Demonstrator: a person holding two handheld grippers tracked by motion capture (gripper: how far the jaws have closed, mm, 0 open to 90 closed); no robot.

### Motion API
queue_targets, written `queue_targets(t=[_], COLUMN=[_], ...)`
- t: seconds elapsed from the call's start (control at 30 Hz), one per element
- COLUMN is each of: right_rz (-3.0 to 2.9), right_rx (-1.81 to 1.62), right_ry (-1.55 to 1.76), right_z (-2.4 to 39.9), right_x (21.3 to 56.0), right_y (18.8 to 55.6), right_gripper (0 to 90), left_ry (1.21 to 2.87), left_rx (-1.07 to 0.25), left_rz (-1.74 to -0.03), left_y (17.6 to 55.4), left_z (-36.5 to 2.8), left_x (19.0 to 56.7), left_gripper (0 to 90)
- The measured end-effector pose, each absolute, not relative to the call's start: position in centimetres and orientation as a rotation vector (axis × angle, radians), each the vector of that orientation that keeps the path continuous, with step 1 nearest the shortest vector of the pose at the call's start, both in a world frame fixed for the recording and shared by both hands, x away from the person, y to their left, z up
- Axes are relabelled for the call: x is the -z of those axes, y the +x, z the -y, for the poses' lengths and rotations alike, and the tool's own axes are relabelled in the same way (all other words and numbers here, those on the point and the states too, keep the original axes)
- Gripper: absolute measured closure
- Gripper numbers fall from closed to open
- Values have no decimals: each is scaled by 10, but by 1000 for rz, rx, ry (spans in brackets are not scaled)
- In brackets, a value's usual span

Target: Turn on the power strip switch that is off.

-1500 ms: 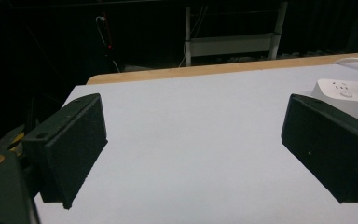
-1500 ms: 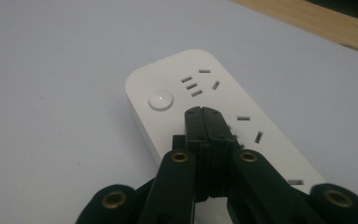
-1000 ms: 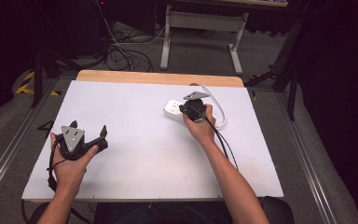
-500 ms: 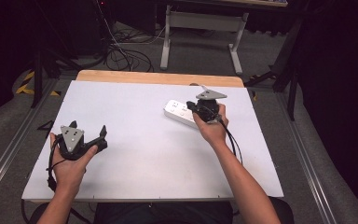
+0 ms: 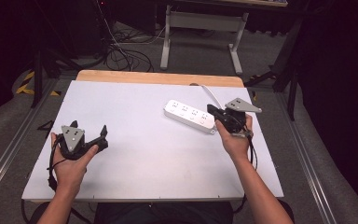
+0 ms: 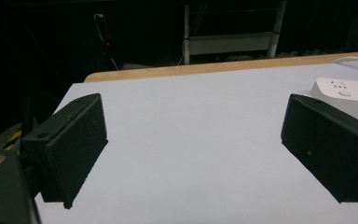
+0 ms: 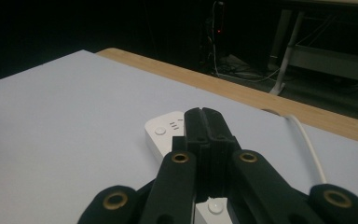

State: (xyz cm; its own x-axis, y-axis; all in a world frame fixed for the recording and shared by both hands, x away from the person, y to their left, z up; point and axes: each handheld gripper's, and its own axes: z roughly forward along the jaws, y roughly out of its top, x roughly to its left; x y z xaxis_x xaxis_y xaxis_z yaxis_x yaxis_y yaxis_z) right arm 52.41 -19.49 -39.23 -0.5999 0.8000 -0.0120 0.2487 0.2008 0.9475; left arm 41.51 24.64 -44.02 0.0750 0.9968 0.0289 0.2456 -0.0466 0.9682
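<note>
Moved toward the table's right edge since a second ago, the right gripper (image 5: 213, 110) hovers with jaws pressed together over the white power strip (image 5: 189, 115), while the left gripper (image 5: 98, 138) rests wide open near the left edge

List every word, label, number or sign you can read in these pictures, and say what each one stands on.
No readable text anywhere.
White power strip: its face carries socket holes, a round button and three short dashes in the right gripper view, too small to read as any sign.
Left tool and right tool: black jaws and grey plates, no lettering.
Table: plain white, unmarked.
</note>
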Motion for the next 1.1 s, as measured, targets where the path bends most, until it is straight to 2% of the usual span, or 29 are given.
queue_targets(t=[0.4,0.83,0.93,1.1], right_rz=[-1846,-1804,-1808,-1779], right_rx=[-1476,-1512,-1503,-1487], right_ry=[964,941,928,956], right_z=[229,232,231,230], right_x=[389,395,395,396], right_y=[488,483,483,485], right_gripper=[900,900,824,508], left_ry=[1447,1445,1445,1449], left_rx=[-1054,-1054,-1054,-1055], left_rz=[-1318,-1314,-1313,-1309], left_y=[414,414,414,414], left_z=[-248,-248,-248,-247], left_x=[440,440,439,440], left_gripper=[77,78,78,78])
